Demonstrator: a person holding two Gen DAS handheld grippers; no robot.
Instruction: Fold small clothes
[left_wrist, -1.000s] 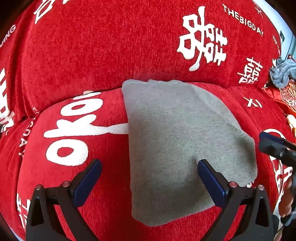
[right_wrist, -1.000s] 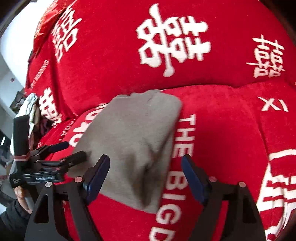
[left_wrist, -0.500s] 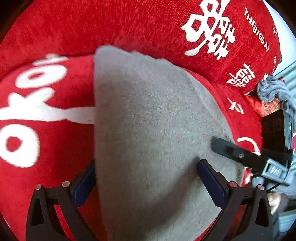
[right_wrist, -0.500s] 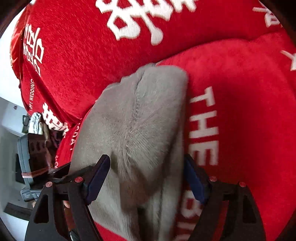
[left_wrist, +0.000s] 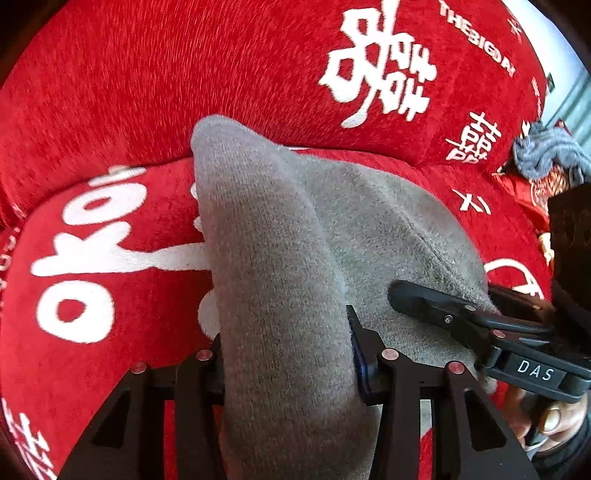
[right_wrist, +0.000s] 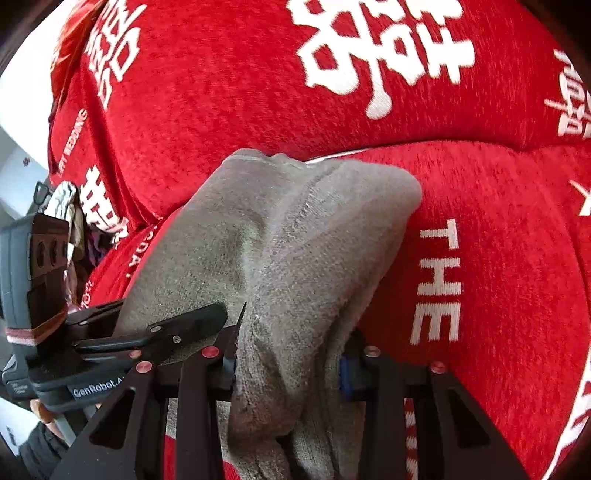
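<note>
Both grippers had just squeezed shut on the grey cloth: my left gripper pinched one near corner, my right gripper the other. It lay on the red sofa seat, against the backrest, now bunched up and ready to fold.

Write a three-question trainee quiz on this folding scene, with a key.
1. True or false: the grey garment lies flat on the red sofa cover.
2. The left gripper is: A) open above the cloth, B) shut on a bunched ridge of it.
3. What does the right gripper hold?

Key: 1 false, it is bunched up between both grippers, whose jaws have just been closing; 2 B; 3 the grey garment.
</note>
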